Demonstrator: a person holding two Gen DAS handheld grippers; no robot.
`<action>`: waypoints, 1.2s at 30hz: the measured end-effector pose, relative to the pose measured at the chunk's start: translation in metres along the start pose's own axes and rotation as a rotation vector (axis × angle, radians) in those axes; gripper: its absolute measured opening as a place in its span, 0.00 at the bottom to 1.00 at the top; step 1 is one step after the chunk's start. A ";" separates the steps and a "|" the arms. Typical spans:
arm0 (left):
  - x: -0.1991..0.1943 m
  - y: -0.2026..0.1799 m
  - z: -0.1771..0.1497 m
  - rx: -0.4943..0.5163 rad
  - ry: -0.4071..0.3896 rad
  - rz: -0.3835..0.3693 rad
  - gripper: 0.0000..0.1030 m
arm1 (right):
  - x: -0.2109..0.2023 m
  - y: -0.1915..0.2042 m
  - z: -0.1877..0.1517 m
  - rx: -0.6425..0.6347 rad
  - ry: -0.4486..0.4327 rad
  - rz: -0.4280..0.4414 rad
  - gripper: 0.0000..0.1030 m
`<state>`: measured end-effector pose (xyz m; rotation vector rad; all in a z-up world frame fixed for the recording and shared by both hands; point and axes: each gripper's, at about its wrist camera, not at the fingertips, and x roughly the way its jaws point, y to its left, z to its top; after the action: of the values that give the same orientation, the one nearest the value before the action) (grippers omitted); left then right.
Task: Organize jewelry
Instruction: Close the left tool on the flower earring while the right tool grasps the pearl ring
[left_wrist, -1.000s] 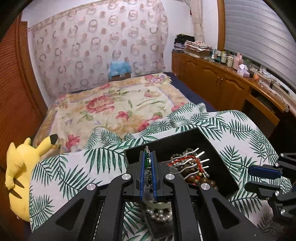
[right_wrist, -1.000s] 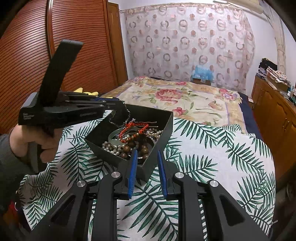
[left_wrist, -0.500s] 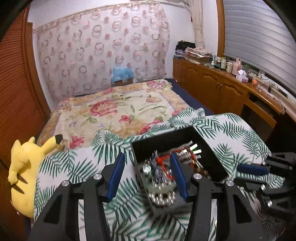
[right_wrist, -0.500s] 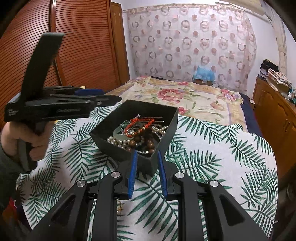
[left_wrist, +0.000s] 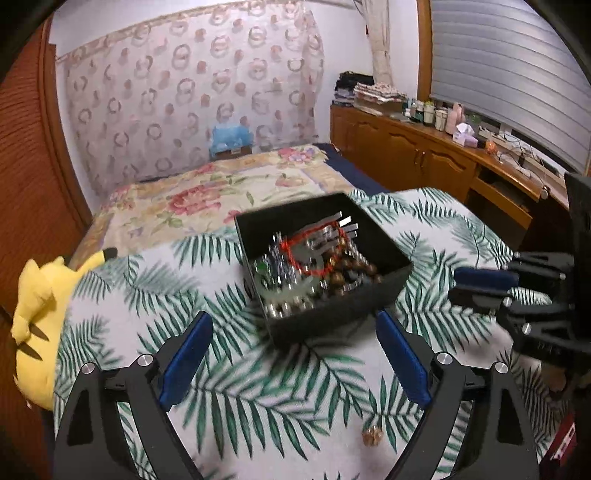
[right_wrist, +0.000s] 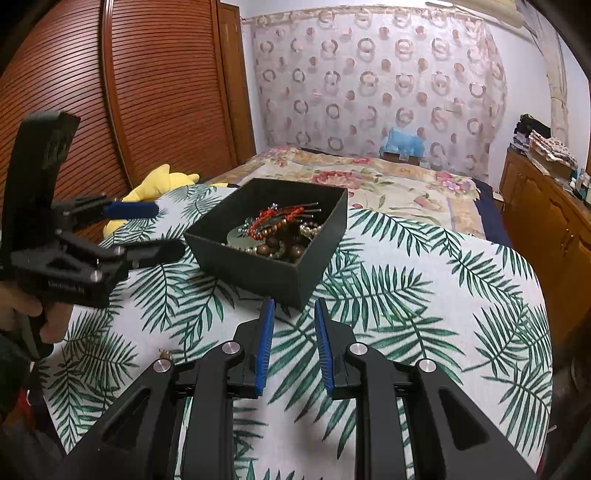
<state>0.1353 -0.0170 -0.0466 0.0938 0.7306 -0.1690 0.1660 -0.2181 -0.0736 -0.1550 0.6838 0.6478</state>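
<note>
A black open box (left_wrist: 380, 291) (right_wrist: 258, 273) stands on the palm-leaf cloth. It holds a pile of jewelry (left_wrist: 314, 266) (right_wrist: 280, 232): a red bead bracelet, brown beads, pearls, silver hair pins. My left gripper (left_wrist: 295, 328) is wide open and empty, just short of the box's near side; it shows at the left in the right wrist view (right_wrist: 147, 229). My right gripper (right_wrist: 293, 314) is open a little and empty, just before the box's near corner; it shows at the right in the left wrist view (left_wrist: 476, 286). A small gold trinket (left_wrist: 372, 435) (right_wrist: 165, 355) lies on the cloth.
The palm-leaf cloth (right_wrist: 424, 306) covers a raised surface at the foot of a floral bed (left_wrist: 221, 195). A yellow plush toy (left_wrist: 40, 314) lies at the cloth's left edge. Wooden cabinets (left_wrist: 424, 158) run along the right wall. A slatted wooden wardrobe (right_wrist: 147, 92) stands on the left.
My left gripper opened, released a green-beaded chain into the box, and drew back. The right gripper also drew back a little from the box.
</note>
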 end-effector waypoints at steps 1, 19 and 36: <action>0.000 0.000 -0.004 -0.002 0.005 -0.005 0.85 | -0.001 0.000 -0.002 0.002 0.002 0.001 0.26; -0.006 0.005 -0.062 -0.059 0.096 -0.045 0.85 | 0.015 0.021 -0.028 -0.034 0.091 0.049 0.38; -0.014 -0.006 -0.077 -0.042 0.109 -0.148 0.85 | 0.042 0.048 -0.028 -0.150 0.185 0.039 0.38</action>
<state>0.0737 -0.0106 -0.0948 0.0084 0.8495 -0.2910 0.1461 -0.1683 -0.1182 -0.3445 0.8179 0.7278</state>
